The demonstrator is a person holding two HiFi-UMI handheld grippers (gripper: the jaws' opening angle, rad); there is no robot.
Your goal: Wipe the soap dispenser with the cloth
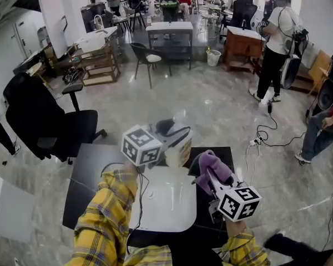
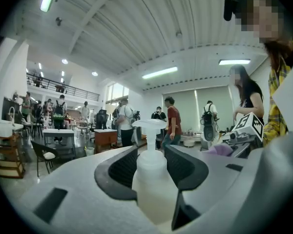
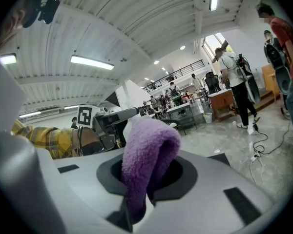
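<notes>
Left gripper view shows your left gripper [image 2: 151,162] clamped, part-open, on the upright translucent soap dispenser [image 2: 149,179]. The picture's lower edge cuts off the bottle's base. Your right gripper [image 3: 147,177] pinches the purple cloth [image 3: 147,145] just beside the dispenser. Both are over the dark table's [image 1: 89,170] far edge. In the head view the bottle is hard to make out.

Translucent white plastic pump-top soap dispenser [image 2: 151,179]: body clamped between pads of left claw [image 2: 150,155], pump head on top, wide flat nozzle. Fuzzy purple cloth [image 3: 146,155]: folded into rounded hump, pinched in right claw [image 3: 149,174], close beside dispenser; contact unclear.
</notes>
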